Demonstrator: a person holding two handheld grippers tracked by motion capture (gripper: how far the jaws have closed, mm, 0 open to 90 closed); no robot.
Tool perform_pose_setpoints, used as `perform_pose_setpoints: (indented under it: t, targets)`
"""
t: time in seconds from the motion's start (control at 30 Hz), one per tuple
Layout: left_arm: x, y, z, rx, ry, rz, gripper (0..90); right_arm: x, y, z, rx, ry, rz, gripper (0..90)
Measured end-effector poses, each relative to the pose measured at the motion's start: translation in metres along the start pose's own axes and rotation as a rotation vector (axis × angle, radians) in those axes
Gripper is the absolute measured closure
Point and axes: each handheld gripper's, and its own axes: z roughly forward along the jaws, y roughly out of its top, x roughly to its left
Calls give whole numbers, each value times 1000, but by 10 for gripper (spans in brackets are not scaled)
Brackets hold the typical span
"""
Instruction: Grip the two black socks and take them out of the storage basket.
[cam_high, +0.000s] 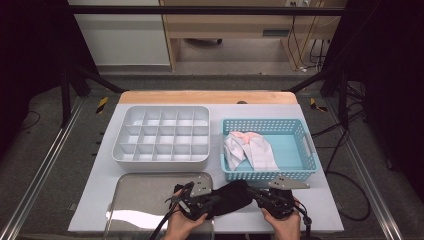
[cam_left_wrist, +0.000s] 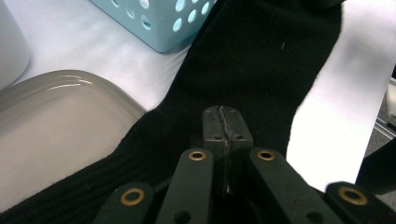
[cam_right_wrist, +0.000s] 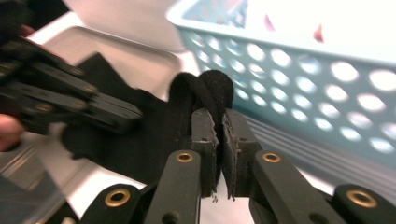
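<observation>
Blue basket (cam_high: 300, 175) just behind black sock (cam_high: 231, 197) — touching

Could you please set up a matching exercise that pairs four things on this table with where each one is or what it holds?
Things:
1. black sock
2. blue basket
3. white divided organizer
4. metal tray

Places or states:
A. holds light-coloured cloth
B. near-left part of the table
C. clamped between the left gripper and right gripper
D. far-left part of the table, compartments bare

Pairs: 1-C, 2-A, 3-D, 4-B
</observation>
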Motion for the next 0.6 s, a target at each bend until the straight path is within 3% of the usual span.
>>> perform_pose_setpoints:
  t: [0.17, 0.3, 0.47, 0.6]
  targets:
    - [6, 2, -11, -31, -1, -31, 850, 11, 7, 1, -7, 26, -19, 845]
    - [14, 2, -29, -57, 20, -38, 843, 12, 8, 0, -14, 27, -14, 845]
    - [34, -7, -59, -98, 80, -71, 851, 14, 12, 0, -24, 31, -11, 846]
    - [49, -21, -79, -99, 142, -99, 856, 17, 15, 1, -32, 34, -17, 846]
